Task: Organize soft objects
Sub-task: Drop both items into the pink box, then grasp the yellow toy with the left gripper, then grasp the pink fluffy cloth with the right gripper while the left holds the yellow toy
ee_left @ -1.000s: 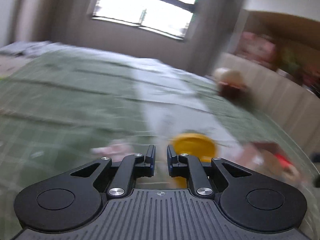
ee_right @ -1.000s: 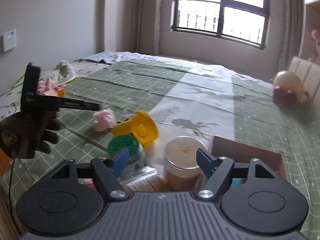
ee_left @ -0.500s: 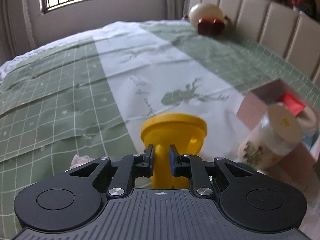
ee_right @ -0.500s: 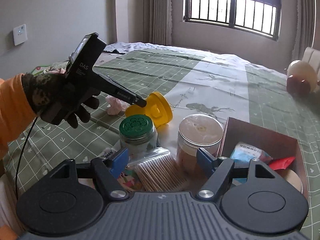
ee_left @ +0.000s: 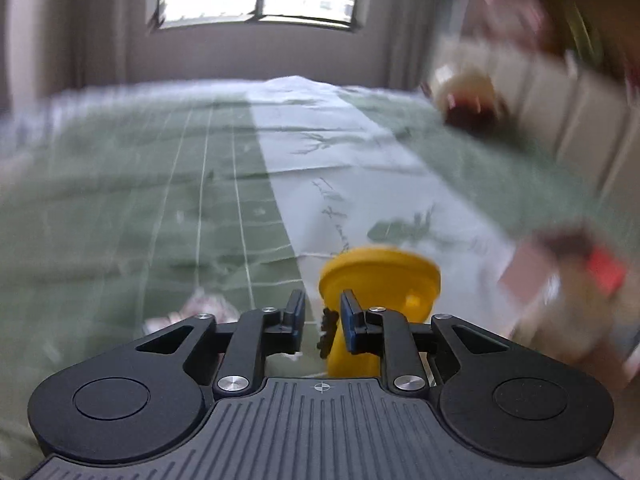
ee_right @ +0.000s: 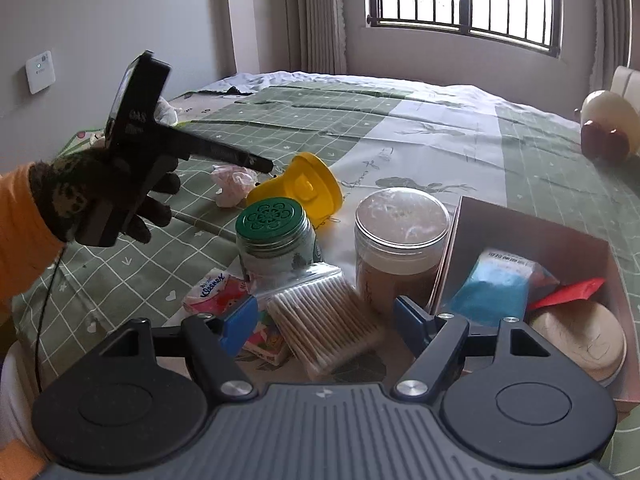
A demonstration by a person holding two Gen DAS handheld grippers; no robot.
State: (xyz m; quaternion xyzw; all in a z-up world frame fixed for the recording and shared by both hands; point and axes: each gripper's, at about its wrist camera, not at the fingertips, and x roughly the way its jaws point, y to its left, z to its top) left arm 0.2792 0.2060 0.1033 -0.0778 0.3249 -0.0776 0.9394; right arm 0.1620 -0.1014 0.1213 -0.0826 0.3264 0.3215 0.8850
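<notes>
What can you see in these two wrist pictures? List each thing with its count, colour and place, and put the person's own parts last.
Yellow container: one, on its side on the bedspread.
Pink wad: one, left of it.
Green-lidded jar: one, upright.
Clear-lidded jar: one, brownish, beside the box.
Cotton swabs: one bag, front.
Tissue pack: one, pink.
Box: one, brown, right, holding packets.
Left gripper: black, jaws opening, nothing gripped.
Right gripper: open.
Gloved hand: dark, orange sleeve.
</notes>
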